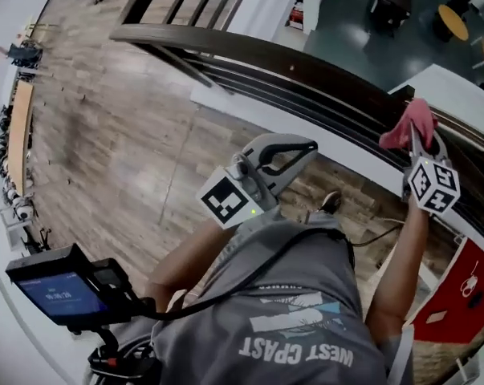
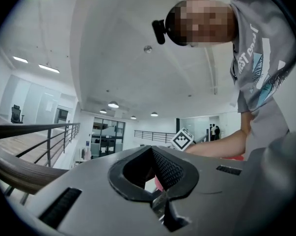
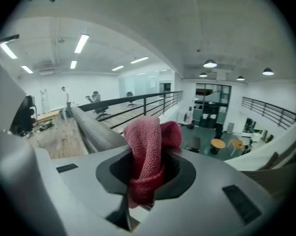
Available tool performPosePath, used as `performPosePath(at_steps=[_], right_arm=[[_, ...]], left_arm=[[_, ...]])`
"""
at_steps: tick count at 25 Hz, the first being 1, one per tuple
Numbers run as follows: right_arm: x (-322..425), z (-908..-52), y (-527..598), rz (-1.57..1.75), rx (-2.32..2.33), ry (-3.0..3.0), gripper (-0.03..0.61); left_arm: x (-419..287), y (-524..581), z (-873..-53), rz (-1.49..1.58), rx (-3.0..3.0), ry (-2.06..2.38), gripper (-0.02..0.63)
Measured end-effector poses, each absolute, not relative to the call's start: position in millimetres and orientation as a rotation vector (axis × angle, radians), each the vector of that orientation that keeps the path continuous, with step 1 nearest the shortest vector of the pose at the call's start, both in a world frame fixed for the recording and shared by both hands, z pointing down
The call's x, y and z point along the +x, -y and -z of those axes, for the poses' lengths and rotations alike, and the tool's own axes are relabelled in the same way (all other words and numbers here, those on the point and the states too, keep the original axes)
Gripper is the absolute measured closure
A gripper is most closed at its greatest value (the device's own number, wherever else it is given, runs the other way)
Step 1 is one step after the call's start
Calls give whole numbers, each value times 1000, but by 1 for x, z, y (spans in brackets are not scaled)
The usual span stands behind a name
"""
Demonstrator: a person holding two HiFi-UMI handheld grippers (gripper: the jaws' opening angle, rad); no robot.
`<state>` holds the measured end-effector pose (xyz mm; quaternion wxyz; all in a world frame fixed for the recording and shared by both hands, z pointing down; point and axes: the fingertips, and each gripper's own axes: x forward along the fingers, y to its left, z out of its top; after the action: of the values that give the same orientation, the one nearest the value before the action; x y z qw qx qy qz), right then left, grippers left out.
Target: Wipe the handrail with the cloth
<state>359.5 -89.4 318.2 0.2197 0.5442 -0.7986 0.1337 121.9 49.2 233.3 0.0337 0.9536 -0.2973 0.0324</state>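
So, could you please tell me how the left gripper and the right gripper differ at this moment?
The right gripper is shut on the red cloth; the left gripper is shut with nothing between its jaws. The right gripper is raised to the handrail, while the left gripper is held close to the person's torso, clear of the handrail. Both are grey two-jaw grippers carrying a marker cube.

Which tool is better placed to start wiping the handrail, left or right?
Right. The right tool is shut on the red woven cloth, close by the dark wooden handrail. The left tool is shut on nothing, held back near the person's torso.
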Motion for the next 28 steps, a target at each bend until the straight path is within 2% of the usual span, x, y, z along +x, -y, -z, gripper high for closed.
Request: performPosePath(at_steps=[4,7,9,13,16,19,22,24,26,28], right_arm=[[419,-324,72,-377,1939,1872,518],[419,-347,58,-401,2017,1829,519],[361,-344,70,-379,1896,1947,520],[186,-336,95,-280,1473,2214,520],[127,-334,105,-313,1294,2331,518],[163,-312,118,-298,1419,2357,518],[280,-310,106,-284,1676,2094,518],[316,-330,100,-346,1742,1959,518],[276,-339,109,-357,1742,1969,518],[188,-341,119,-329,1683,2056,519]], left_arm=[[23,-28,-231,38,2885,926,614],[1,-32,-233,81,2922,941,614],[0,-34,-233,76,2912,938,614],[9,-23,-231,69,2916,911,614],[16,-14,-231,25,3009,901,614],[-10,-9,-230,18,2950,1020,614],[-47,-3,-239,13,2816,1100,614],[-79,8,-248,-31,2787,1134,614],[-121,24,-257,-59,2774,1157,614],[-164,32,-261,-45,2785,1150,614]])
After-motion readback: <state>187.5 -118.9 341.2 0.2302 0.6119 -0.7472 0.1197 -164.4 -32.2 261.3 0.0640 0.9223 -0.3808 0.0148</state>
